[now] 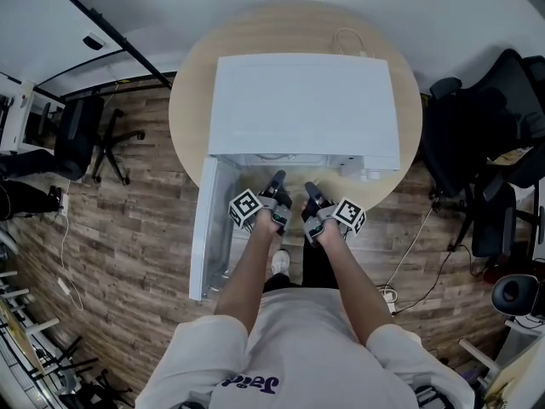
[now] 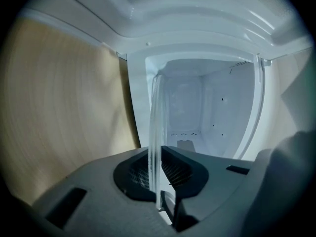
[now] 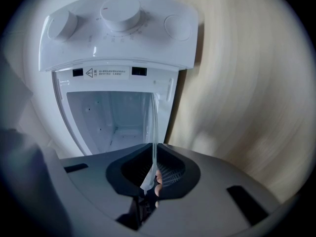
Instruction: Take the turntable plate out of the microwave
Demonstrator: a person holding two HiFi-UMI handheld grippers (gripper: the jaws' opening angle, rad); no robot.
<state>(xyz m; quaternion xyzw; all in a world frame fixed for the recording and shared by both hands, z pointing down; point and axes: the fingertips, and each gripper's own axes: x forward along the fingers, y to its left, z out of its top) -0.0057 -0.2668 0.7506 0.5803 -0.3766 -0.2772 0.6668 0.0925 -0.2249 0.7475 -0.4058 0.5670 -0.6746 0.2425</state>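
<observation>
One round wooden worktop (image 1: 192, 100) carries the white microwave (image 1: 302, 109), which covers most of it. The microwave's door (image 1: 209, 228) is swung wide open at its left side, so the opening step is done and the cavity faces the person.

The turntable plate (image 2: 156, 132) is clear glass and sits at the microwave's mouth. Its near rim reaches out of the opening toward the person and the rest runs back toward the cavity. How much of it is inside I cannot tell, and in the head view the microwave's top hides it altogether. I judge that it lies level. Both gripper views are rolled onto their sides, with the control panel (image 3: 118, 28) from the microwave's right side showing at the top of the right gripper view. In both views the plate appears as a thin upright sliver, seen edge-on. Being round, it has no long axis. Its faces point up and down, and its edge points out of the microwave toward the person.

The left tool (image 2: 160, 179) is closed down to a narrow gap at the microwave's mouth, pinching the plate's near rim between its pads. The right tool (image 3: 152, 174), just beside it, is clamped on the same rim in the same way.

In my judgement the two-handed grasp is made. What remains is to draw the plate straight out of the microwave, keep it level, and set it down.
</observation>
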